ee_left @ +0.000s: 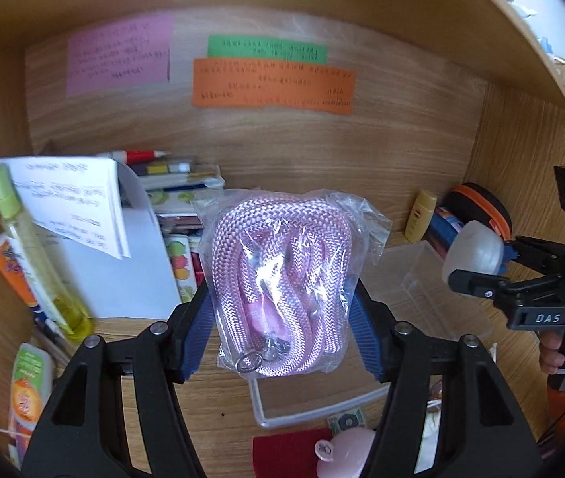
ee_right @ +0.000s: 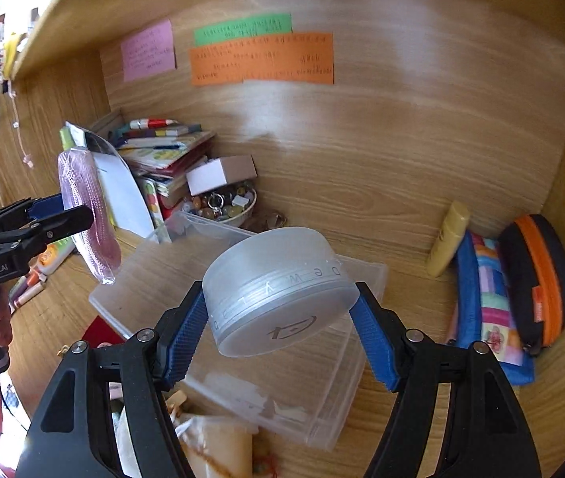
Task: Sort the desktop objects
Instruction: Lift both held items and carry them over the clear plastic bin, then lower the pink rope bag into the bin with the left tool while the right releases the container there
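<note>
Left wrist view: left hand-held gripper (ee_left: 282,310) squeezes a clear bag of pink rope (ee_left: 282,279), up above the counter (ee_left: 210,390) | right hand-held gripper (ee_right: 282,318) squeezes a round frosted tub (ee_right: 278,290), up above a clear box (ee_right: 322,390)

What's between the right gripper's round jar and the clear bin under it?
Nothing visible. The right gripper holds the frosted jar in the air directly over the clear plastic bin, whose top is open, with no other object in the gap between them.
</note>
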Tool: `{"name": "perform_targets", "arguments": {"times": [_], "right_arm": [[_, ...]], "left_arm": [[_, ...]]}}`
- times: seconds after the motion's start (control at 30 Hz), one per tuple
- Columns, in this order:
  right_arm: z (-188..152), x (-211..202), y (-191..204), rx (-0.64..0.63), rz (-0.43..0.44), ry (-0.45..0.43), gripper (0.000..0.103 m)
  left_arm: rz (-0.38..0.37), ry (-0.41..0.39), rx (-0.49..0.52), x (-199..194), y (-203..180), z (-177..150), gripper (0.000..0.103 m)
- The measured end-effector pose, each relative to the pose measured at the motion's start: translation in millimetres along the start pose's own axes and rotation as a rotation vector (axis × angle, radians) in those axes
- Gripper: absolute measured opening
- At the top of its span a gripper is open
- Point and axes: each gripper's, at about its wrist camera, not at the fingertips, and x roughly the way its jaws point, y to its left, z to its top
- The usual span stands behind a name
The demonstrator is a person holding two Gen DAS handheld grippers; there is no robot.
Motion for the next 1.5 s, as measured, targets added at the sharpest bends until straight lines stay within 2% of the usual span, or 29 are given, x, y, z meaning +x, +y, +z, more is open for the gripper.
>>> {"name": "perform_targets", "arguments": {"times": [0.4, 0.47, 0.7, 0.93, 1.23, 1.37, 1.5], "right_arm": [[-3.8, 64.7, -7.1, -0.034, -0.011, 0.152, 0.068], [-4.9, 72.2, -6.5, -0.046, -0.016, 0.171, 0.068], [-8.8, 94.6, 0.9, -0.115, -0.047, 0.247, 0.068], [-11.4, 107.1, 11.8, -0.183, -0.067, 0.319, 0.068], [-8.0, 110.6, 9.9, -0.189, -0.067, 0.382, 0.068], [-4.2, 103.9, 9.1, -0.184, -0.072, 0.376, 0.068], [3.4, 86.8, 5.9, -0.154, -0.056, 0.342, 0.071]], "left_arm": [[-0.055, 0.123, 0.051, 56.5, -12.9, -9.1, 0.062], [-0.072, 0.152, 0.057, 67.9, -15.0, -8.7, 0.056], [-0.063, 0.24, 0.082, 94.3, -15.5, -20.4, 0.055], [-0.066, 0.249, 0.088, 89.7, -19.1, -23.5, 0.055], [-0.062, 0.249, 0.096, 85.6, -21.6, -22.0, 0.063], [-0.047, 0.223, 0.096, 74.6, -22.7, -17.3, 0.073], [-0.033, 0.194, 0.103, 59.1, -25.9, -10.1, 0.075]]}}
